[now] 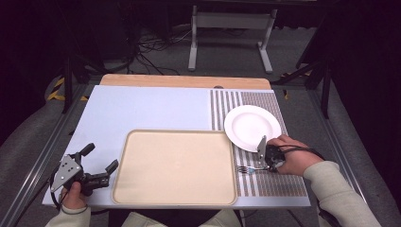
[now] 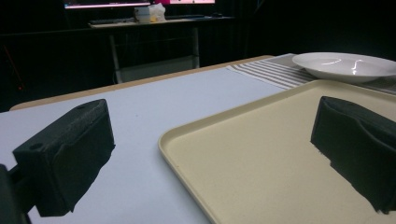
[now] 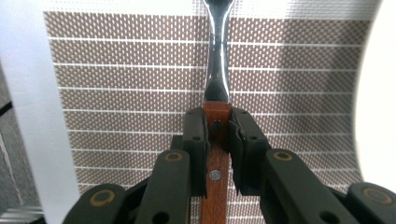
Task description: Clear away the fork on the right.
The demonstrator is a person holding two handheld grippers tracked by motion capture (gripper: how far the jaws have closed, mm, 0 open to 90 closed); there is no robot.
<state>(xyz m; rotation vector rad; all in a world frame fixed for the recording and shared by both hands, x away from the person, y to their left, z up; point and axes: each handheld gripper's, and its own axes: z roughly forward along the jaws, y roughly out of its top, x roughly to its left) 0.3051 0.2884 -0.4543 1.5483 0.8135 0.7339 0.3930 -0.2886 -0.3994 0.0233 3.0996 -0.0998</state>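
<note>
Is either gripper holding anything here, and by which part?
The right gripper holds a fork by its wooden handle; the left gripper is open, empty.

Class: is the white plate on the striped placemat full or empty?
Empty: the white plate shows bare, glossy white in the high view and left gripper view.

tool [image 3: 217, 135] gripping fork [image 3: 218, 70], striped placemat [image 3: 130, 84]

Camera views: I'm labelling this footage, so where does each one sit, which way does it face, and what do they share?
High view: above the person's side, facing forward and down on the tray; forearms, both hand-held grippers.
Left gripper view: on the left hand-held gripper, low, facing across tray to the plate; open jaws.
Right gripper view: on the right hand-held gripper, facing down on the placemat; jaws clamping the fork.
Shared: plate, tray.
</note>
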